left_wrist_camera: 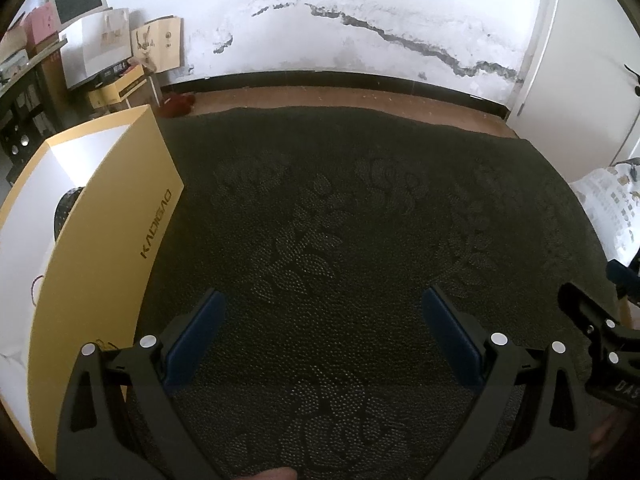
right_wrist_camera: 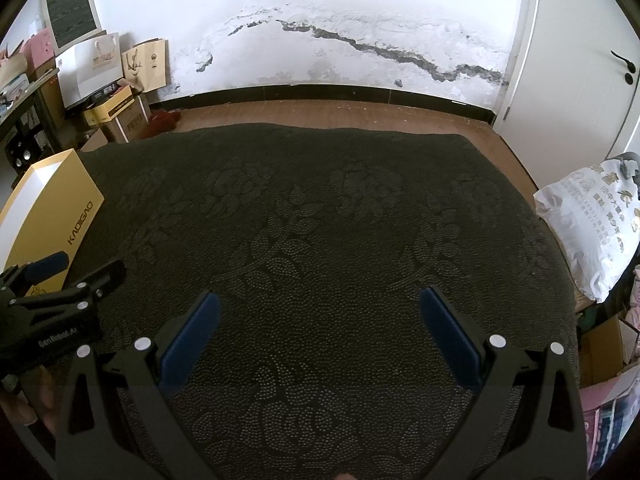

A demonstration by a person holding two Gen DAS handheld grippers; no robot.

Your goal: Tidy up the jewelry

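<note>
Both claws hover w/ jaws wide apart, nothing held: left claw [left_wrist_camera: 320, 320] and right claw [right_wrist_camera: 318, 320] over the dark embossed surface [right_wrist_camera: 320, 220]. No loose jewelry shows on it. The yellow box [left_wrist_camera: 100, 240] sits at 9 o'clock; a dark round item [left_wrist_camera: 68, 212] and thin cord [left_wrist_camera: 34, 288] lie in its white interior, prob. the jewelry, hard to tell. Judged light, limp, snag-prone: pinch the cord mid-strand, gently, not the bulk.
</note>
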